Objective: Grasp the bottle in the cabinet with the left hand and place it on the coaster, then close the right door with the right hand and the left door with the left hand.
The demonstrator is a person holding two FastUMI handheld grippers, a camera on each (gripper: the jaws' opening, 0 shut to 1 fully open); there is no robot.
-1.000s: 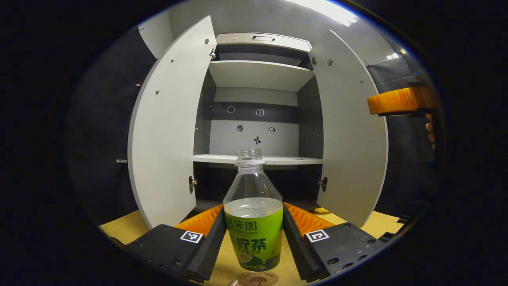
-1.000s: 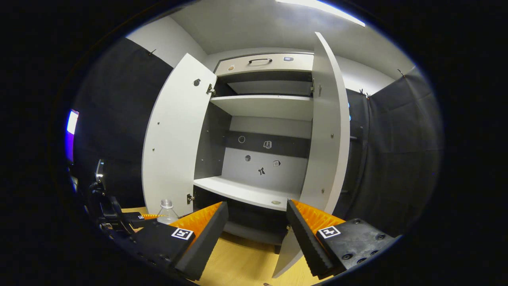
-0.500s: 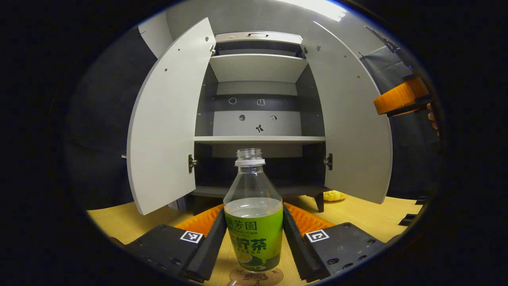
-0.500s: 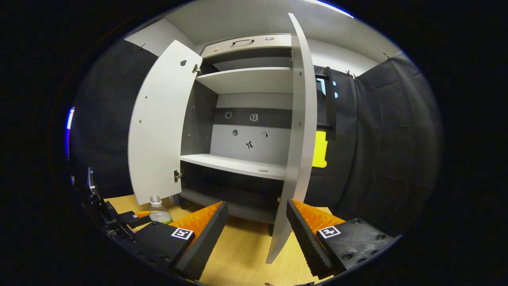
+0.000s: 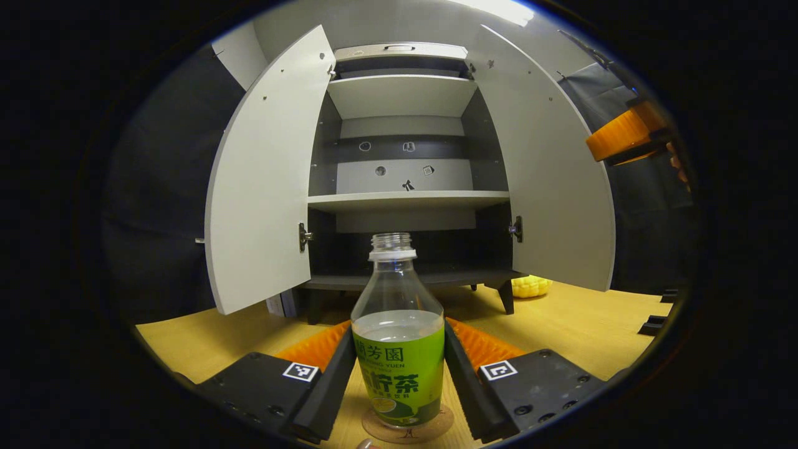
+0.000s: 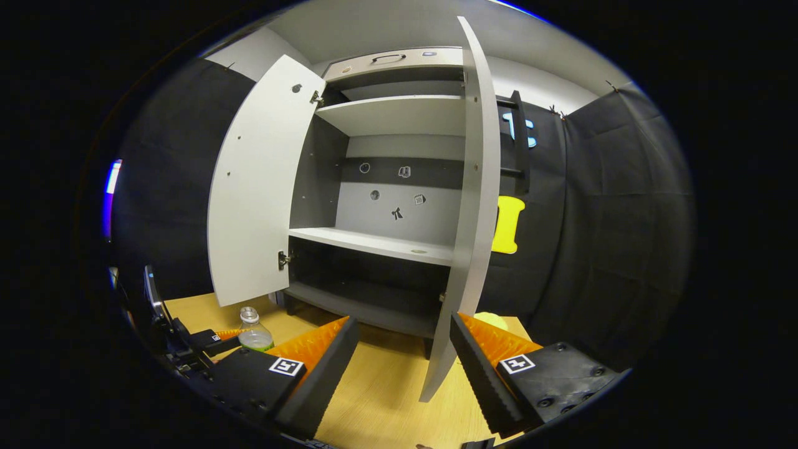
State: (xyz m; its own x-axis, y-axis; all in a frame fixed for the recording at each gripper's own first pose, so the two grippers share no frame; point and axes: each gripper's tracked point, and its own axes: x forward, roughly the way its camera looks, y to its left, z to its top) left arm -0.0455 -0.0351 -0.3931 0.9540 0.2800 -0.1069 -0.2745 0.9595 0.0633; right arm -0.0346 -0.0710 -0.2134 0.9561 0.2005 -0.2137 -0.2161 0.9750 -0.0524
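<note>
A clear bottle with a green label and no cap stands upright between the fingers of my left gripper, which is shut on it. Its base sits over a round cork coaster on the wooden table; whether they touch I cannot tell. Beyond it the cabinet has its left door and right door swung open. My right gripper is open and holds nothing. The right door stands edge-on just ahead of it. The bottle and the left gripper show low on the left.
The cabinet's shelves are bare, with small stickers on the back panel. A yellow corn-like object lies on the table by the cabinet's right foot. My right gripper's orange finger shows at the far right.
My left gripper has lowered the bottle onto or just over the coaster, which now shows more fully beneath it. The right gripper has moved right, so the right door now stands edge-on.
</note>
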